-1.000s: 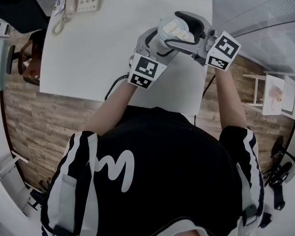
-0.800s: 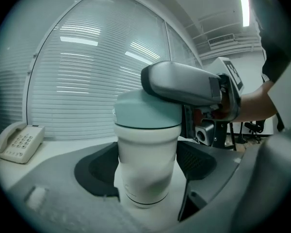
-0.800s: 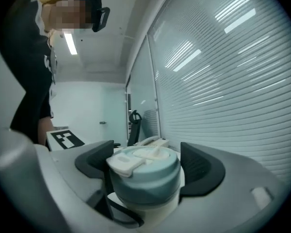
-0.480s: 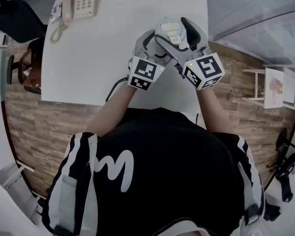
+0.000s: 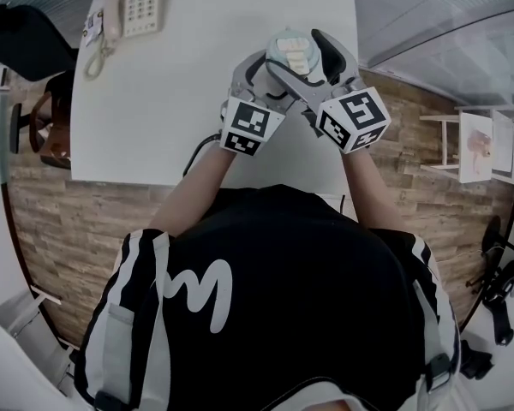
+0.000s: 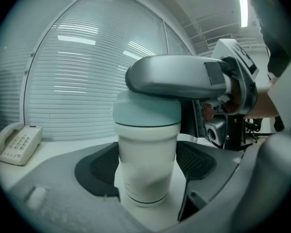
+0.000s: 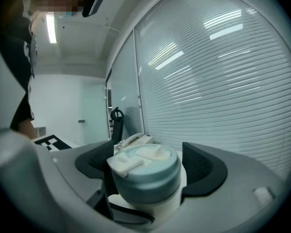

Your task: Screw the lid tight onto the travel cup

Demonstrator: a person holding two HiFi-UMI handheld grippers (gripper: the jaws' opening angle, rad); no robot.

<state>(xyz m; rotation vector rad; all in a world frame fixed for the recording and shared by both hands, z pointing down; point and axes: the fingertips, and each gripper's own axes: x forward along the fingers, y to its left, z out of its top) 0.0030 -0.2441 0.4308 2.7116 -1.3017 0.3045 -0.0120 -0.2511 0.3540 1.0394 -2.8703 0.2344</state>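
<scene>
Left gripper (image 6: 146,165) clamps travel cup (image 6: 146,144) body between its pads; right gripper (image 7: 148,174) grips lid (image 7: 144,165), jaws wide. Twist square, avoid cross-threading.

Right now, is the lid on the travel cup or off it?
On: the pale blue lid sits squarely atop the white travel cup. How tightly it is screwed cannot be told.

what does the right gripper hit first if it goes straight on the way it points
The lid of the travel cup: it sits between the right gripper's jaws, seemingly gripped by them.
</scene>
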